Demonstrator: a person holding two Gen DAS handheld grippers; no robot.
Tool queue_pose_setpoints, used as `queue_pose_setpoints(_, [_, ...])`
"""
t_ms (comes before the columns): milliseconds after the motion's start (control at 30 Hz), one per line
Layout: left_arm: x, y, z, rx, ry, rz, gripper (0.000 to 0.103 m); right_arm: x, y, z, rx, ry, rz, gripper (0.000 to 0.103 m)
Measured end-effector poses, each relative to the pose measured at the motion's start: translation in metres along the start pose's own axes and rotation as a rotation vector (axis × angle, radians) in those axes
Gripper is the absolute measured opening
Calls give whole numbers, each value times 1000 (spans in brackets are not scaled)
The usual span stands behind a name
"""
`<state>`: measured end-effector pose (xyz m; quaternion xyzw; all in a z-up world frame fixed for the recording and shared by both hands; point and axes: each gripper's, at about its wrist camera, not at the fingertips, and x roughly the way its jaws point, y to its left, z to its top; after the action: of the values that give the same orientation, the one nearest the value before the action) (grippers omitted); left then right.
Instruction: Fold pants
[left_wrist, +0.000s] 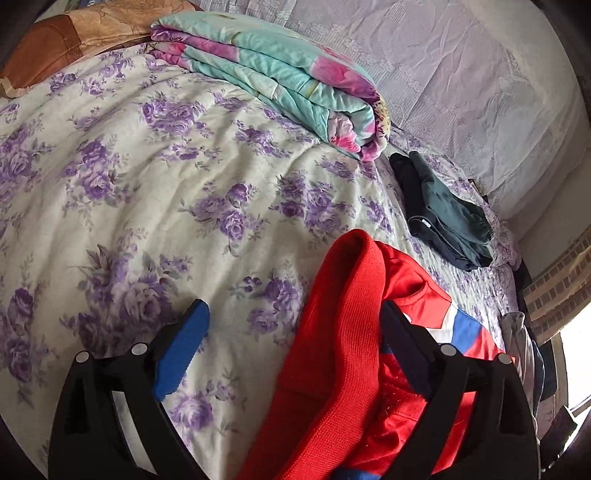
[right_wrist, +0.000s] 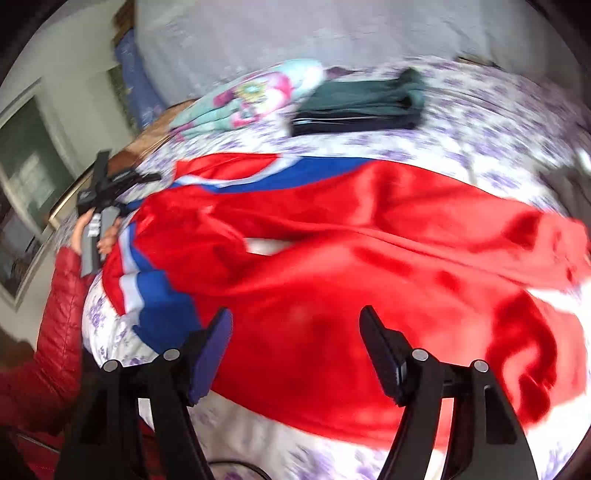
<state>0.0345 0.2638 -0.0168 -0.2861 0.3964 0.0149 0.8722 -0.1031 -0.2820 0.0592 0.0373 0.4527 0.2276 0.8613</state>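
Note:
Red pants (right_wrist: 332, 266) with blue and white side stripes lie spread across the flowered bed. In the left wrist view their ribbed red waistband (left_wrist: 343, 332) lies between the open fingers of my left gripper (left_wrist: 291, 314), close to the right finger. My right gripper (right_wrist: 295, 321) is open above the middle of the pants, holding nothing. The left gripper also shows in the right wrist view (right_wrist: 107, 184), at the pants' far left end, in a hand with a red sleeve. The right wrist view is blurred.
A folded teal and pink quilt (left_wrist: 280, 81) lies at the back of the bed. A folded dark green garment (left_wrist: 447, 214) lies beside it, also in the right wrist view (right_wrist: 362, 107). A brown pillow (left_wrist: 66, 40) is at the far left. The lilac headboard cover (left_wrist: 443, 55) stands behind.

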Motion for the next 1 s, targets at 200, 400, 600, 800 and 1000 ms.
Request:
queue_pose_setpoints(200, [-1,-3,-2,14,-10,25,91,-70,-115,-58,411,-77,-142,71])
queue_pose_setpoints(400, [-8,3,-12,-4,-23,9,91,-37,-161,-64,572,-96,-28,69])
queue_pose_setpoints(600, [-12,0,-19,13,-30,21,91,-14,-178,-63,682,-187,32,14])
queue_pose_setpoints(800, [-19,-9,-32,34,-6,22,91,-45,-188,-80,618,-138,-100,14])
queue_pose_setpoints(1000, [-45,-22,-59,125,-4,71,91,-74,-182,-74,592,-113,-181,37])
